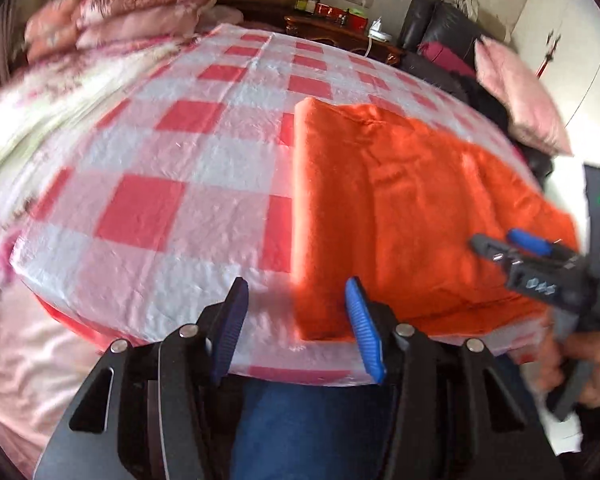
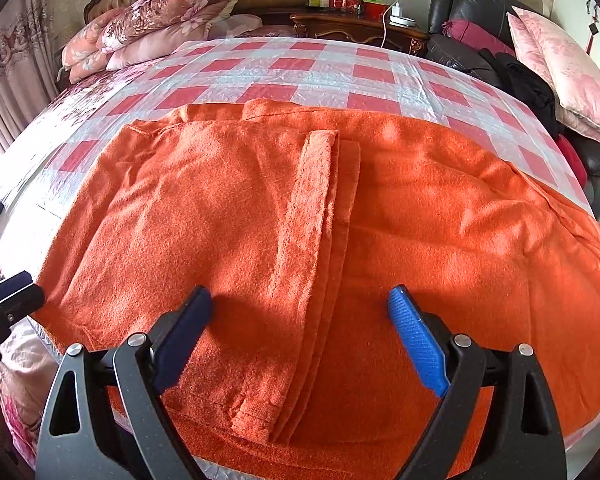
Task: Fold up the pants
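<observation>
Orange pants (image 2: 340,216): lying flat on the red-and-white checked sheet (image 2: 284,68) of a bed, at its near edge, one end folded over the rest so the hem edges lie across the middle. Right gripper (image 2: 300,300): jaws wide, empty, above the folded layer near the hem. Left gripper (image 1: 296,292): jaws wide, empty, at the pants' left fold edge; folded floral quilt (image 2: 156,20) and pink pillow (image 2: 572,80) at the bed's far sides.
</observation>
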